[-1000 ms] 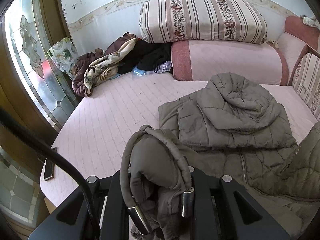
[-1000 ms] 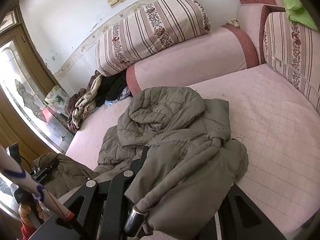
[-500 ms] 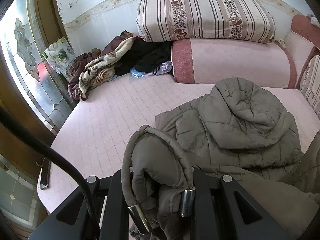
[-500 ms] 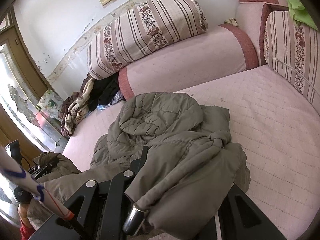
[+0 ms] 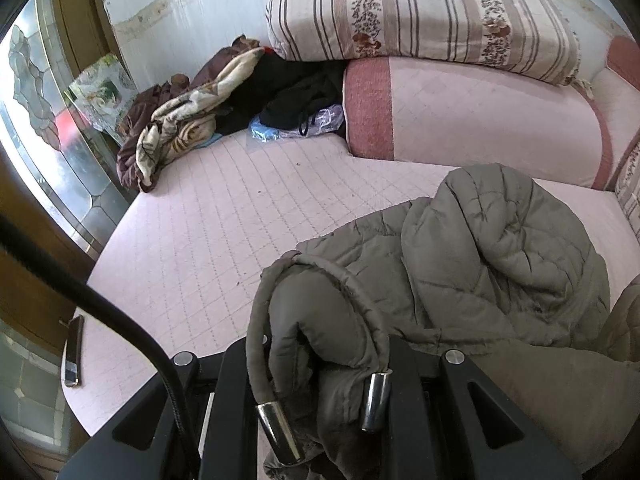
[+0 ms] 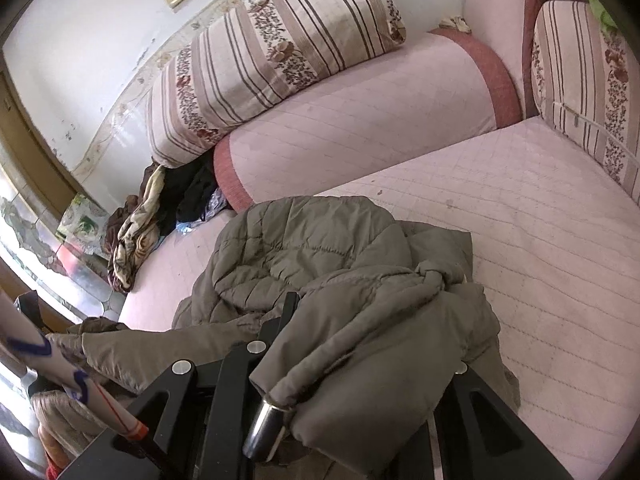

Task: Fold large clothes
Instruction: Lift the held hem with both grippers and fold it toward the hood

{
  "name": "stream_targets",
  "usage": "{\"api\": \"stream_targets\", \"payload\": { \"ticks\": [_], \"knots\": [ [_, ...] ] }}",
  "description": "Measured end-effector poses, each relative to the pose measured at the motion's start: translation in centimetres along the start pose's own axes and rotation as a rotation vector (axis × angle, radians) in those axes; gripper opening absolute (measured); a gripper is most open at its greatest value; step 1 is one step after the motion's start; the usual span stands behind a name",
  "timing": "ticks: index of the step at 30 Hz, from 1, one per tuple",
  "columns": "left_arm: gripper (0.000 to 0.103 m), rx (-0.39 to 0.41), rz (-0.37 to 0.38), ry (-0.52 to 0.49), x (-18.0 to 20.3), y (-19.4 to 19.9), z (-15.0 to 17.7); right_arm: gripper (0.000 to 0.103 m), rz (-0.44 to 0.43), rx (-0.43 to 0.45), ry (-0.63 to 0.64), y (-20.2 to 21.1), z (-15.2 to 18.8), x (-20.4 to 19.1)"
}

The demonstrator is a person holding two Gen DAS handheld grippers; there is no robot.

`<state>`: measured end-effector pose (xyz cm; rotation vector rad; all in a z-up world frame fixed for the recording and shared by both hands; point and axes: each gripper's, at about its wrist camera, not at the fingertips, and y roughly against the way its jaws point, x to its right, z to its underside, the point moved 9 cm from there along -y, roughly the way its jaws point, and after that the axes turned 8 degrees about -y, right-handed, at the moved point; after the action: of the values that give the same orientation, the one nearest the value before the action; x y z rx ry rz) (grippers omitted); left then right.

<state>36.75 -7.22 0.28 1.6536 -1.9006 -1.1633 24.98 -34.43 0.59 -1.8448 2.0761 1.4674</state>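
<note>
Jacket (image 5: 500,264) olive, on pink bed (image 5: 224,216) | left gripper (image 5: 320,364) pinches hem | right gripper (image 6: 360,364) pinches hem | no readable writing

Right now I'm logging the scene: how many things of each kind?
Olive padded jacket: 1
Striped cushions: 2
Phone: 1
Claws gripping the jacket: 2
Total: 6

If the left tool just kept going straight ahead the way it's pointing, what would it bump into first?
Probably the jacket's hood, bunched just ahead of the left tool, which is already clamped on the jacket's hem. Beyond it lies the pink bolster; depth is uncertain.
</note>
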Motion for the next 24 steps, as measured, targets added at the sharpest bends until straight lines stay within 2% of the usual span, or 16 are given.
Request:
{"api": "stream_targets", "payload": {
  "ticks": [13, 24],
  "knots": [
    [0.017, -0.053, -0.061, 0.016, 1.1, -5.9, -3.6, 0.021, 0.053, -0.016, -0.09, -5.4, -3.2, 2.8],
    [0.018, -0.09, -0.106, 0.011, 1.8, -11.0, -5.8, 0.021, 0.112, -0.018, -0.086, -9.7, -4.6, 3.6]
  ]
}}
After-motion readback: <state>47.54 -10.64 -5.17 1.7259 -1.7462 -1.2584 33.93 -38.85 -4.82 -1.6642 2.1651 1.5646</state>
